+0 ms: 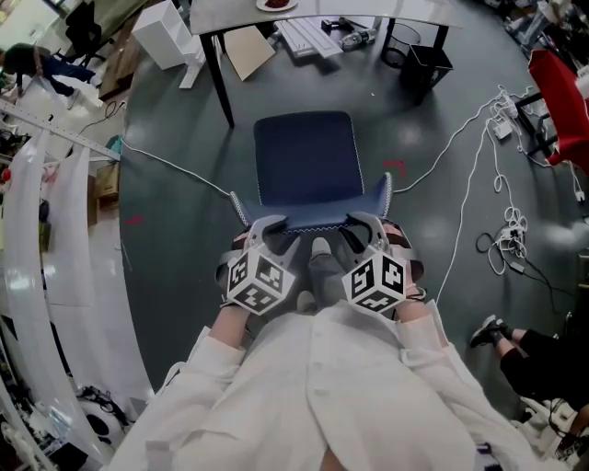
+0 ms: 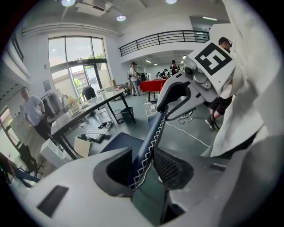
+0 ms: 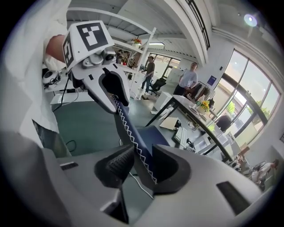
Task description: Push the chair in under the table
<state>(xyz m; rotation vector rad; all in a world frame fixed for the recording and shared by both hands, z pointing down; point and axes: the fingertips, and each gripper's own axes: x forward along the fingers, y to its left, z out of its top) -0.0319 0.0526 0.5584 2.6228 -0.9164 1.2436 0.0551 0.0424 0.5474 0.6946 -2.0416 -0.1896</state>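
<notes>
The chair's blue seat [image 1: 308, 156] faces the grey table [image 1: 322, 14] and stands short of it on the floor. Its backrest [image 1: 313, 216], edged with white zigzag stitching, is nearest me. My left gripper [image 1: 274, 228] grips the backrest's top edge on the left, and my right gripper [image 1: 357, 226] grips it on the right. In the left gripper view the backrest [image 2: 151, 137] runs between the jaws of the left gripper [image 2: 144, 168], and the pads touch it. In the right gripper view the backrest [image 3: 131, 133] sits pinched in the right gripper [image 3: 142, 166].
The table's black leg [image 1: 219, 78] stands left of the seat. Under the table lie a cardboard sheet [image 1: 248, 51] and a black bin [image 1: 419, 60]. White cables [image 1: 469, 175] cross the floor at right, near a seated person's shoe [image 1: 488, 331]. White racks [image 1: 37, 230] line the left.
</notes>
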